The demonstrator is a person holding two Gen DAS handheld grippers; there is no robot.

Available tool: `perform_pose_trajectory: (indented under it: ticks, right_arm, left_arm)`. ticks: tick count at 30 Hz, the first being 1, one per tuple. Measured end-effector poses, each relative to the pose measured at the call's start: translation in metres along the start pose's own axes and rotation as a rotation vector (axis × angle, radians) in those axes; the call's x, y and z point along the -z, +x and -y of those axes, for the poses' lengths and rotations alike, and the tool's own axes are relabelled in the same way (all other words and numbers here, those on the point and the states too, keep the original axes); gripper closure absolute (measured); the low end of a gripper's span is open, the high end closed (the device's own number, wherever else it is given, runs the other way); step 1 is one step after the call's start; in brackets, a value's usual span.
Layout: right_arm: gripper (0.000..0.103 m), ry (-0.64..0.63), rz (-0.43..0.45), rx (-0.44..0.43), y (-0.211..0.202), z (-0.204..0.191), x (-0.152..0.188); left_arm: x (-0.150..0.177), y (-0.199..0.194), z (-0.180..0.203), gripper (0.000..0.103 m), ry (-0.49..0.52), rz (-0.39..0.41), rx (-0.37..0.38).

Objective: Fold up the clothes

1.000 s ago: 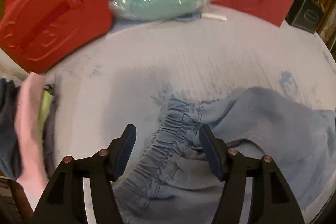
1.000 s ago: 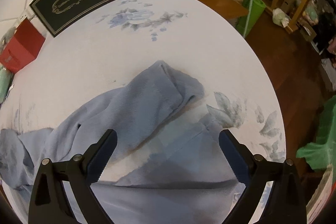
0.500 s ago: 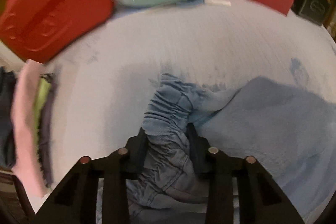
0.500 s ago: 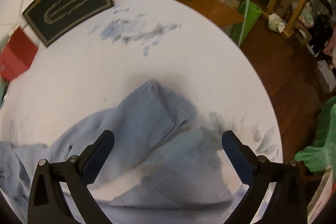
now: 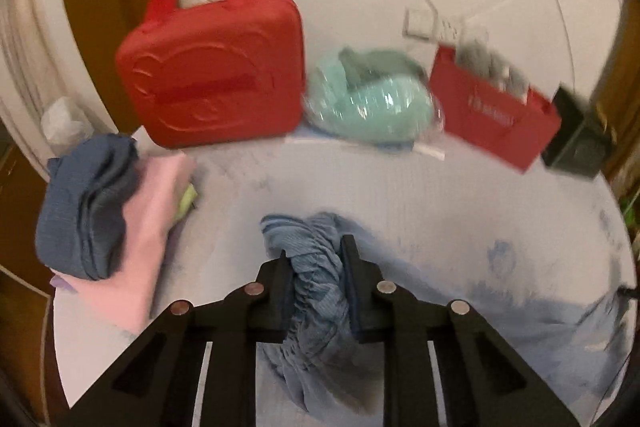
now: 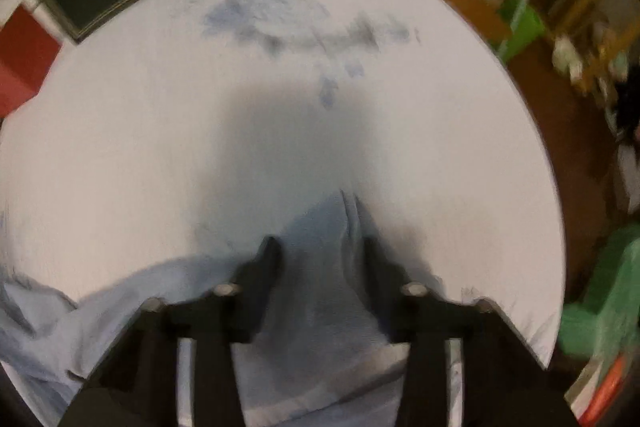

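Left gripper point(image 5: 316, 283): clamped on the blue trousers' point(image 5: 316, 267) elastic waistband.
Right gripper point(image 6: 320, 263): closed on trouser fabric.
Risk: bunched waistband judged liable to slip, skewing the fold.

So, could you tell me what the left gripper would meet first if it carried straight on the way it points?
Judging loosely, since depth is unclear, the left gripper, shut on the blue garment, would cross bare tablecloth and first reach the bagged mint-green bundle.

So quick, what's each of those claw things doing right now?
Left gripper: closed on the gathered waistband of the blue garment.
Right gripper: fingers closed in on the same garment's other end; the picture is blurred.
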State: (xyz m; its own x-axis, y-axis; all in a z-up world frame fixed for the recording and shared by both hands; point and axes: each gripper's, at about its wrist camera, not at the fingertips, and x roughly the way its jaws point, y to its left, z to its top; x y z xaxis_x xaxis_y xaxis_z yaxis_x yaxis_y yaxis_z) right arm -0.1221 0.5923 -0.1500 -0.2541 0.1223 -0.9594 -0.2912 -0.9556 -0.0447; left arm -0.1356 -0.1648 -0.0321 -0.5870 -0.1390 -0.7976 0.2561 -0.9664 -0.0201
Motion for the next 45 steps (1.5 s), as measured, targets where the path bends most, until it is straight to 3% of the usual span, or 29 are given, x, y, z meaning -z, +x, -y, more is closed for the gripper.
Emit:
perform_pose_trajectory:
  ticks: [2, 7, 9, 11, 13, 14, 15, 16, 18, 22, 24, 26, 29, 31, 33, 35, 36, 37, 38, 39, 42, 45]
  right_arm:
    - [0.101, -0.028, 0.109, -0.014, -0.030, -0.008, -0.008]
    - [0.101, 0.035, 0.503, -0.084, -0.145, 0.012, -0.009]
    - [0.101, 0.068, 0.558, -0.064, -0.165, 0.028, 0.002]
    - [0.100, 0.094, 0.526, -0.039, -0.161, 0.044, 0.021]
    - [0.097, 0.116, 0.419, -0.022, -0.137, 0.056, 0.038]
    - [0.084, 0.116, 0.328, -0.012, -0.118, 0.058, 0.044]
    - [0.056, 0.116, 0.237, 0.001, -0.099, 0.060, 0.051]
    - [0.049, 0.112, 0.162, 0.032, -0.079, 0.059, 0.061]
    - [0.049, 0.102, 0.109, 0.035, -0.063, 0.056, 0.070]
    - [0.047, 0.094, 0.138, -0.012, -0.059, 0.045, 0.055]
    - [0.032, 0.090, 0.149, -0.028, -0.055, 0.038, 0.035]
    - [0.024, 0.086, 0.143, -0.041, -0.046, 0.028, 0.012]
    - [0.021, 0.059, 0.111, -0.020, -0.017, 0.016, -0.017]
    - [0.009, 0.040, 0.086, -0.001, 0.001, 0.011, -0.032]
    - [0.006, 0.033, 0.058, 0.010, 0.015, 0.010, -0.040]
    - [0.010, 0.032, 0.031, 0.002, 0.023, 0.011, -0.042]
    - [0.044, 0.024, 0.011, -0.024, 0.026, 0.009, -0.042]
    - [0.049, 0.004, 0.001, -0.036, 0.027, 0.005, -0.042]
    - [0.092, -0.016, 0.014, -0.004, 0.023, 0.001, -0.043]
    - [0.101, -0.047, 0.021, 0.043, 0.018, -0.006, -0.047]
    - [0.101, -0.126, 0.114, 0.067, -0.014, -0.026, -0.067]
    - [0.101, -0.105, 0.385, 0.043, -0.093, -0.027, -0.096]
  left_arm:
    - [-0.007, 0.001, -0.001, 0.084, 0.002, 0.004, -0.009]
    - [-0.028, 0.008, -0.008, 0.084, -0.049, 0.044, -0.011]
    - [-0.033, 0.015, -0.012, 0.084, -0.058, 0.047, -0.014]
    - [-0.034, 0.029, -0.012, 0.084, -0.055, 0.027, -0.022]
    - [-0.033, 0.048, -0.010, 0.084, -0.048, -0.006, -0.027]
    - [-0.032, 0.058, -0.009, 0.084, -0.045, -0.023, -0.029]
    - [-0.032, 0.063, -0.008, 0.084, -0.041, -0.031, -0.032]
    - [-0.031, 0.067, -0.006, 0.084, -0.036, -0.037, -0.034]
    - [-0.030, 0.074, -0.003, 0.084, -0.026, -0.048, -0.038]
    - [-0.031, 0.083, 0.002, 0.084, -0.017, -0.063, -0.042]
    - [-0.032, 0.083, 0.001, 0.084, -0.021, -0.063, -0.043]
    - [-0.033, 0.083, 0.000, 0.084, -0.027, -0.067, -0.045]
    - [-0.033, 0.085, -0.002, 0.083, -0.031, -0.077, -0.053]
    - [-0.033, 0.087, -0.003, 0.084, -0.034, -0.085, -0.057]
    - [-0.034, 0.090, -0.004, 0.083, -0.037, -0.092, -0.061]
    - [-0.034, 0.093, -0.004, 0.083, -0.033, -0.097, -0.065]
    - [-0.035, 0.094, -0.003, 0.084, -0.030, -0.101, -0.068]
    - [-0.036, 0.096, -0.003, 0.084, -0.027, -0.104, -0.071]
    - [-0.038, 0.098, -0.003, 0.083, -0.026, -0.108, -0.071]
    - [-0.040, 0.100, -0.003, 0.084, -0.027, -0.112, -0.070]
    - [-0.053, 0.104, -0.003, 0.084, -0.043, -0.116, -0.054]
    - [-0.071, 0.108, -0.003, 0.083, -0.075, -0.117, -0.018]
